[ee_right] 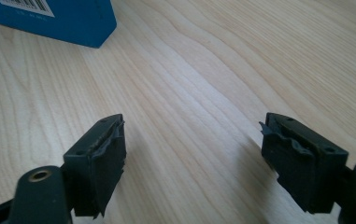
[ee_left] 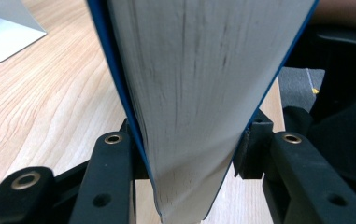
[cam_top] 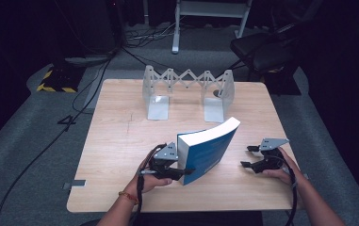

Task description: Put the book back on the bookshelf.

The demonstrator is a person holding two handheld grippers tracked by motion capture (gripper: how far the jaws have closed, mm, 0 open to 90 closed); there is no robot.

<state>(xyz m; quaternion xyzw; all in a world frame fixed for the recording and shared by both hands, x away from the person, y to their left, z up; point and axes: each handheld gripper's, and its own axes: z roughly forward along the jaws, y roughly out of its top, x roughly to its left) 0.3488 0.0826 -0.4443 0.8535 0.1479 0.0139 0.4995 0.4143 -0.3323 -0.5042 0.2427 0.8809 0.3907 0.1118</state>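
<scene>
A blue book [cam_top: 208, 148] stands on the wooden table [cam_top: 120, 141], near its front edge and between the two grippers. It stands on edge and leans, its upper end tilted away from the person toward the table's right. The left gripper [cam_top: 179, 172] grips the book's near lower corner. In the left gripper view its jaws are clamped on the book [ee_left: 199, 93], one jaw pressed against each blue cover with the pale page block between them. The right gripper [cam_top: 248, 156] rests on the table just right of the book and apart from it. Its jaws are spread wide with bare table [ee_right: 203, 93] between them; the right gripper view shows a corner of the book [ee_right: 73, 21] ahead. A folding metal book rack [cam_top: 189, 92] stands at the far side of the table, well apart from the book.
</scene>
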